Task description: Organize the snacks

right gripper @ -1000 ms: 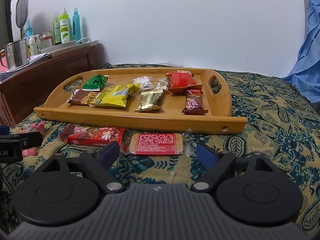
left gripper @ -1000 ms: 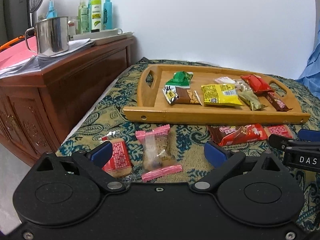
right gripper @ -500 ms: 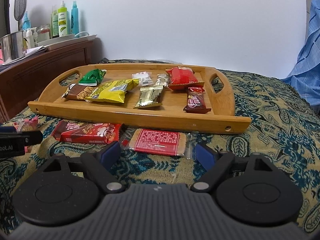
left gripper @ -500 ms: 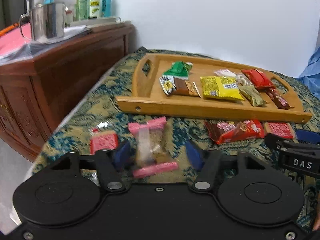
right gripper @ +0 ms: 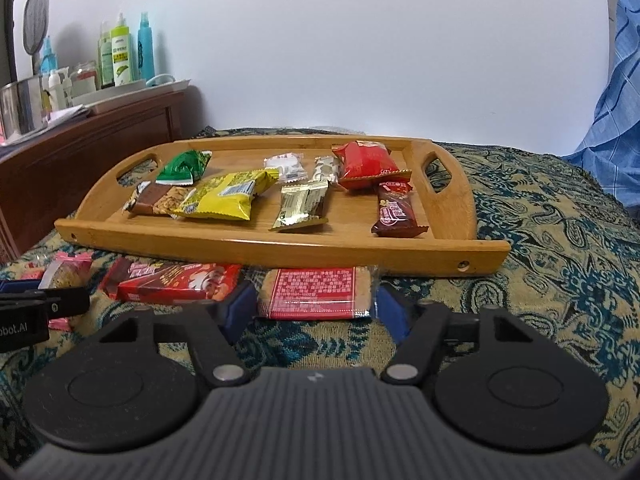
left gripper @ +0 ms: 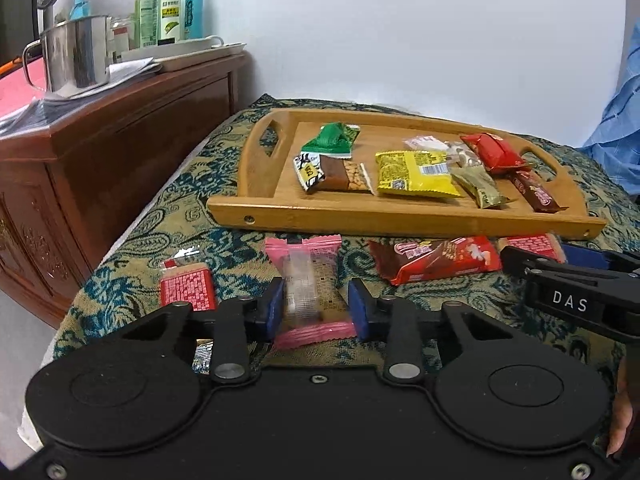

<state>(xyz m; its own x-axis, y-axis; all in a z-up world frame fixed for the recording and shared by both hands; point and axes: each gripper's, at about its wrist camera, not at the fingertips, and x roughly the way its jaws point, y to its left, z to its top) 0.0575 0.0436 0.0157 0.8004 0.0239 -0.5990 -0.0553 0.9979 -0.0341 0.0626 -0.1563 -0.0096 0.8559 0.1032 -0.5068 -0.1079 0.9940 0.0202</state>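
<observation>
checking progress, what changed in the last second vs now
Both sets of jaws have just been closing. The left gripper now has its pads against the pink-wrapped snack; the right gripper has narrowed around the red-label cracker pack. The tray and its snacks stayed put.

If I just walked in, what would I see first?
Probably the wooden tray on the patterned cloth, full of bright snacks like a yellow bag and a red pack. In front of it, the left tongs have just been closing around a pink-wrapped snack, and the right tongs around a red cracker pack.
</observation>
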